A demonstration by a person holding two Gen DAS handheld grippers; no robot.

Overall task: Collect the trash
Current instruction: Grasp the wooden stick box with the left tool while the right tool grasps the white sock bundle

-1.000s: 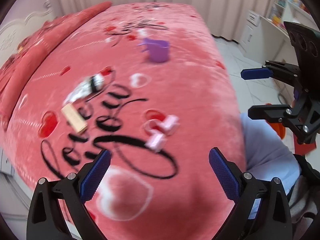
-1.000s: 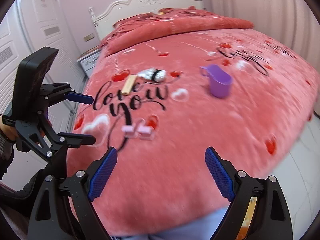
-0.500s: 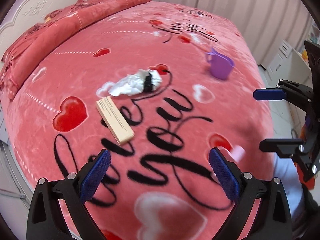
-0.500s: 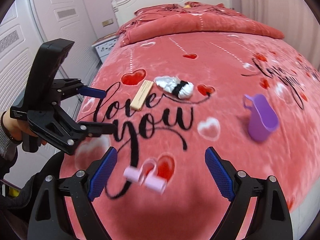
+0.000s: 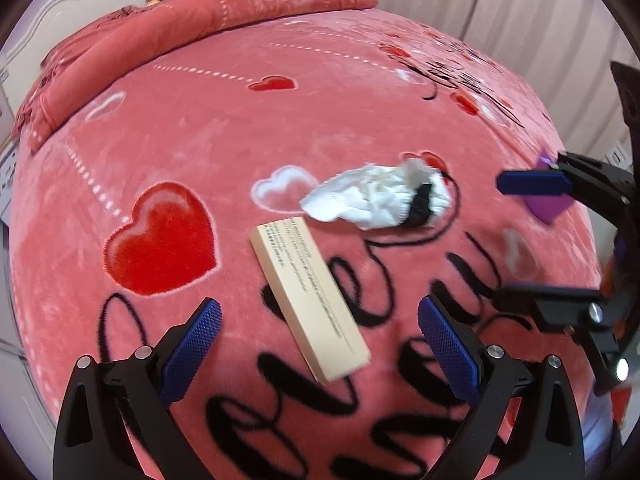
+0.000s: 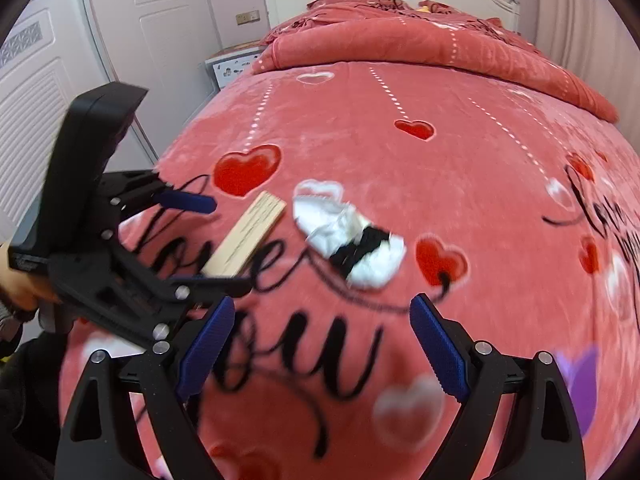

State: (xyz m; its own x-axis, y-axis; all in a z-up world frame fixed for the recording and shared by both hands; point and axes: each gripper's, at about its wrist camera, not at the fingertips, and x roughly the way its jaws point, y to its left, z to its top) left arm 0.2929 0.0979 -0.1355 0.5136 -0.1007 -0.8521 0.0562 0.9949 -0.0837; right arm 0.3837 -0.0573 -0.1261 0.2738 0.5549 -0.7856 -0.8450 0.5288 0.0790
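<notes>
A long beige box (image 5: 308, 300) lies flat on the red blanket, its near end between the fingers of my open left gripper (image 5: 318, 308), which hovers above it without touching. Just beyond the box sits a crumpled white tissue with a black band (image 5: 376, 200). From the right wrist the box (image 6: 246, 240) and the tissue (image 6: 348, 240) lie ahead of my right gripper (image 6: 322, 306). Its jaws are closing slightly but stand wide, with nothing between them. The left gripper (image 6: 222, 242) shows at the left and the right gripper (image 5: 520, 238) at the right edge.
A purple cup (image 6: 580, 384) stands on the blanket (image 5: 168, 132) at the right, partly behind the right gripper. A folded red quilt (image 6: 420, 44) lies at the headboard end. A nightstand (image 6: 232, 64) and white doors (image 6: 40, 92) stand left of the bed.
Both grippers have swung across the bed and come lower toward the box and tissue, which now look larger and nearer. The pink pieces and most of the purple cup have slid out of view.
</notes>
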